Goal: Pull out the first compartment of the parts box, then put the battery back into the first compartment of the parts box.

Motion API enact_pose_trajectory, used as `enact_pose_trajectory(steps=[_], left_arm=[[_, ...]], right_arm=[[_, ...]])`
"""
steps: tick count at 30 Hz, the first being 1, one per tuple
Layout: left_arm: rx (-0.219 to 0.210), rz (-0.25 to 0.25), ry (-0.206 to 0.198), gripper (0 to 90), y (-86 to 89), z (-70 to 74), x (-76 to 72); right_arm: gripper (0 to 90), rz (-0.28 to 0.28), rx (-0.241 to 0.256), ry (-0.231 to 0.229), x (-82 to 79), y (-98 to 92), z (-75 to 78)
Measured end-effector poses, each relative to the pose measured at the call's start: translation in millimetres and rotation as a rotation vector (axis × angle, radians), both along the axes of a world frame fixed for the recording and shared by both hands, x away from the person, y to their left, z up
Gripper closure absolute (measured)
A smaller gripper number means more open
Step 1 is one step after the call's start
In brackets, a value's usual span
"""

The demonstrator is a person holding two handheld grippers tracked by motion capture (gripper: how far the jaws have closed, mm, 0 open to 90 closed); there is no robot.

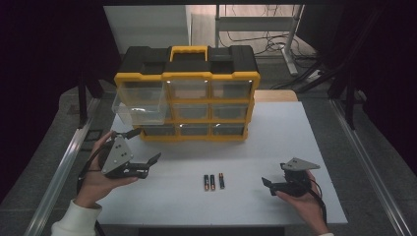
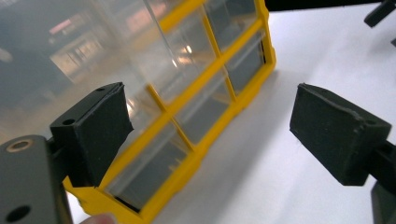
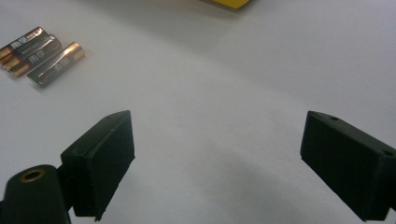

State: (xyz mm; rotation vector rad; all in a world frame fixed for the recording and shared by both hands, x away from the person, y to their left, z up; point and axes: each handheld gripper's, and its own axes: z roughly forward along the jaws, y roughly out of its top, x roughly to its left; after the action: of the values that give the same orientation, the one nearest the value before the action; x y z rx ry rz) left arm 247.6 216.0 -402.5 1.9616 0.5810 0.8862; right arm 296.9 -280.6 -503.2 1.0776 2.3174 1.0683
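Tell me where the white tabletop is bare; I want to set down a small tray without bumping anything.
Widest bare patch: right of the yellow drawer organizer, above the right gripper. A narrower strip runs between the organizer's front and the three batteries. Crowded: the left, where the pulled-out clear drawer overhangs near the left gripper.

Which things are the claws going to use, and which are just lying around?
For the job: three batteries, pulled-out clear drawer, yellow organizer box, left claw, right claw, both open.

Just lying around: cables on the floor, metal frame.
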Motion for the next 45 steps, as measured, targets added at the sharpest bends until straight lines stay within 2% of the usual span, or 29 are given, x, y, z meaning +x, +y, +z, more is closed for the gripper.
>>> enact_pose_trajectory(steps=[4,9,13,18,24,37,45], left_arm=[[-0.017,-0.002,0.047,12.1,-0.8,-4.2,0.8],[-0.064,0.0,0.127,10.7,0.8,-11.6,3.1],[-0.09,0.0,0.165,10.5,1.9,-17.7,6.1],[-0.093,-0.001,0.205,10.2,2.5,-24.3,10.0],[-0.12,0.001,0.265,10.4,3.3,-33.4,14.2],[-0.098,0.008,0.305,11.0,-1.8,-44.0,17.0],[-0.106,-0.006,0.324,11.2,-7.7,-50.5,22.3]], right_arm=[[10.2,0.002,0.0,0.0,0.7,0.2,-0.1],[10.2,0.003,-0.001,0.002,1.5,1.1,-0.1],[10.2,0.001,0.003,0.003,2.2,1.6,-0.2],[10.2,0.001,-0.003,0.004,2.9,2.0,-0.9],[10.2,0.001,0.002,0.001,2.7,2.4,-0.1],[10.3,0.015,0.004,-0.004,2.6,4.1,0.4],[10.3,0.021,0.003,-0.005,3.3,7.0,0.6]])
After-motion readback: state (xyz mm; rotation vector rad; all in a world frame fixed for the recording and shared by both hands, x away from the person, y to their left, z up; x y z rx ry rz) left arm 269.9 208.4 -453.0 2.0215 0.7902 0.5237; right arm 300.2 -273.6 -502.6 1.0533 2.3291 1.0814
